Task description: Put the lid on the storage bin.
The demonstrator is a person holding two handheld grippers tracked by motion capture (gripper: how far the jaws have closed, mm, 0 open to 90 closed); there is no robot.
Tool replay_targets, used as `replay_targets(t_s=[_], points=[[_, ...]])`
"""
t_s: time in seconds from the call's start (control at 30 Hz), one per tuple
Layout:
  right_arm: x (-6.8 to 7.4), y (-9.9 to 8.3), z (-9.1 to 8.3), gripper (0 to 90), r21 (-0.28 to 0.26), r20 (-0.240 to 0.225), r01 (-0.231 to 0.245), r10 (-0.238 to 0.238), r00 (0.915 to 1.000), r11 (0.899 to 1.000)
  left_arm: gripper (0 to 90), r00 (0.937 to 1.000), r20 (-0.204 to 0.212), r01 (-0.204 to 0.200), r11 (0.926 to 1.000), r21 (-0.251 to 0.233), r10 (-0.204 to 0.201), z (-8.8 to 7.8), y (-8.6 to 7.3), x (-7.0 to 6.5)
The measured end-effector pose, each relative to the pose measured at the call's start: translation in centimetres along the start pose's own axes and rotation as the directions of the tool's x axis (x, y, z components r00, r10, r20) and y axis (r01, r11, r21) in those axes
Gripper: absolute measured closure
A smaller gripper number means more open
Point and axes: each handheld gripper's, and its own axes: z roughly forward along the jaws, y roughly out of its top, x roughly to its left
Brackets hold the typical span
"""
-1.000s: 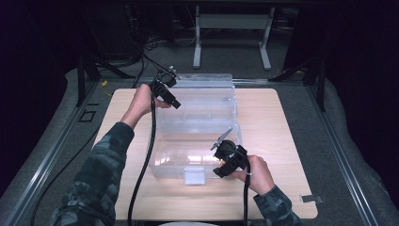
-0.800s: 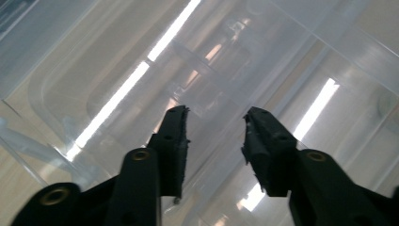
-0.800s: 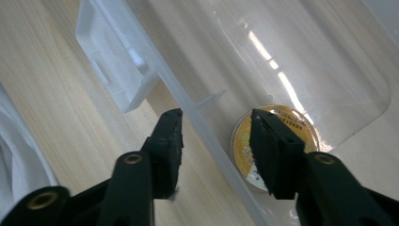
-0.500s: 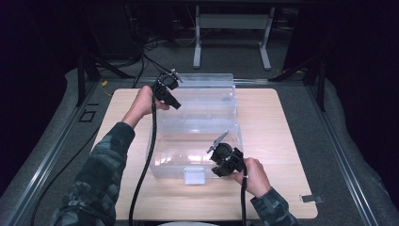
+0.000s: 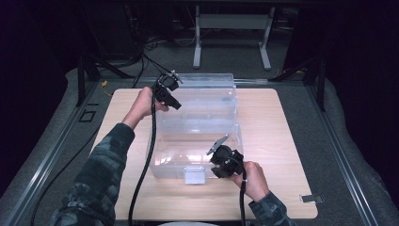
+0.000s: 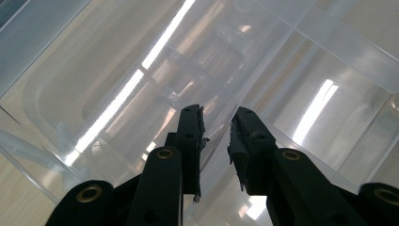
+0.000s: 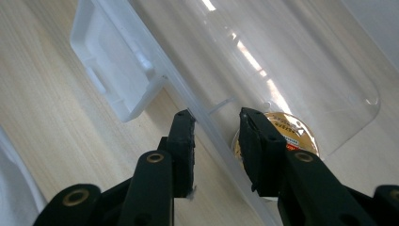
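A clear plastic box [image 5: 202,117] stands in the middle of the wooden table [image 5: 277,141]. My left gripper [image 5: 176,104] sits at its far left corner. In the left gripper view the jaws [image 6: 216,117] have just been closing, with the box's clear wall [image 6: 263,61] between them. My right gripper [image 5: 218,155] is at the near right edge, next to a white latch [image 5: 194,175]. Its jaws [image 7: 216,120] have also just closed and now straddle the clear rim [image 7: 188,94]. A round gold-labelled disc [image 7: 282,134] shows through the plastic behind the right-hand jaw.
Bare wood runs along both sides of the box and in front of it. A small grey tag [image 5: 311,198] lies at the table's near right corner. Metal rails and dark padding border the table, and a white frame [image 5: 231,23] stands beyond it.
Both pairs of jaws have narrowed onto the box's edges. The right hand has shifted slightly along the near rim, while the left hand has stayed at the far corner.
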Motion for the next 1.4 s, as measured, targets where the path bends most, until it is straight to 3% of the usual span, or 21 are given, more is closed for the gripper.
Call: replay_targets(t_s=[0.07, 0.13, 0.2, 0.3, 0.73, 1.17, 1.4], points=[[0.2, 0.0, 0.1, 65.9, 0.004, 0.025, 0.002, -0.003, 0.9997, 1.0, 73.7, 0.9999, -0.01, -0.007, 1.0, -0.007, 0.007, -0.1, -0.1, -0.3], [0.0, -0.1, 0.3, 65.5, -0.014, -0.005, -0.024, 0.024, 0.9997, 1.0, 74.1, 0.9999, -0.007, -0.015, 0.9999, -0.006, 0.015, -0.2, -0.2, -0.4], [-0.6, -0.5, 1.0, 64.8, -0.02, -0.066, -0.067, 0.065, 0.9957, 0.998, 75.0, 0.9998, -0.006, -0.021, 0.9998, -0.001, 0.021, -0.3, -0.2, -0.5], [-0.2, -0.7, 1.2, 63.3, -0.036, -0.031, -0.063, 0.062, 0.9976, 0.997, 75.3, 0.9997, -0.01, -0.021, 0.9997, -0.008, 0.021, -0.4, -0.3, -0.6], [-0.5, -0.7, 1.4, 59.4, -0.047, -0.008, -0.099, 0.099, 0.9951, 0.994, 77.2, 0.9984, -0.028, -0.05, 0.9986, -0.014, 0.05, -0.9, -0.2, -1.3], [-0.9, -0.6, 1.9, 56.5, -0.05, -0.032, -0.13, 0.129, 0.9912, 0.99, 78.0, 0.9978, -0.031, -0.059, 0.9979, -0.027, 0.059, -1.4, -0.2, -1.7], [-0.9, -0.5, 1.9, 55.7, -0.043, -0.017, -0.143, 0.143, 0.9896, 0.989, 78.0, 0.9972, -0.026, -0.071, 0.9966, -0.041, 0.07, -1.8, -0.1, -2.0]])
